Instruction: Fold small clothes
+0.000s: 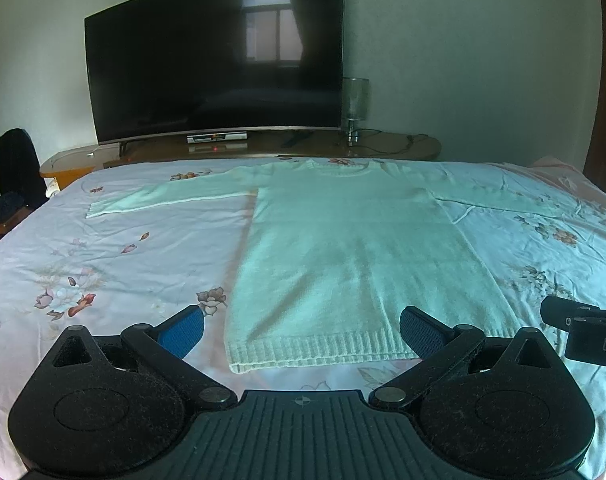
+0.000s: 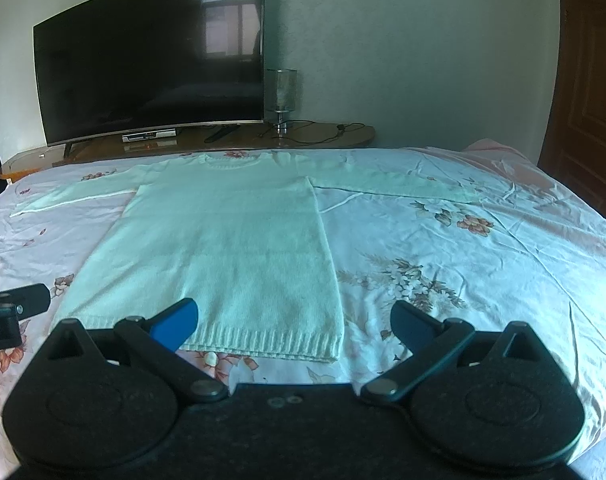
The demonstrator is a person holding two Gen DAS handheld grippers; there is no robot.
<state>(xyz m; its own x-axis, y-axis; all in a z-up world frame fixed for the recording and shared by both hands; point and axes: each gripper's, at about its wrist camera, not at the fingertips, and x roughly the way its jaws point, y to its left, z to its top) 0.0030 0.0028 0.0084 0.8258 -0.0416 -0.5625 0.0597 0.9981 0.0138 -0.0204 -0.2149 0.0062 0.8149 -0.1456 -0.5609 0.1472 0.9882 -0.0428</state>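
A pale mint knit sweater [image 1: 343,248] lies flat on the bed, hem toward me, neck toward the far edge, both sleeves spread out sideways. It also shows in the right wrist view [image 2: 223,248]. My left gripper [image 1: 302,330] is open and empty, hovering just before the hem's left half. My right gripper [image 2: 294,324] is open and empty, before the hem's right corner [image 2: 331,354]. The right gripper's tip shows at the right edge of the left wrist view [image 1: 583,326]; the left gripper's tip shows at the left edge of the right wrist view [image 2: 11,312].
The bed carries a light floral sheet [image 1: 103,264]. Beyond its far edge stands a wooden TV stand [image 1: 383,146] with a large dark TV [image 1: 215,60], a set-top box [image 1: 217,137] and a small lamp [image 1: 355,108]. A brown door [image 2: 591,100] is at right.
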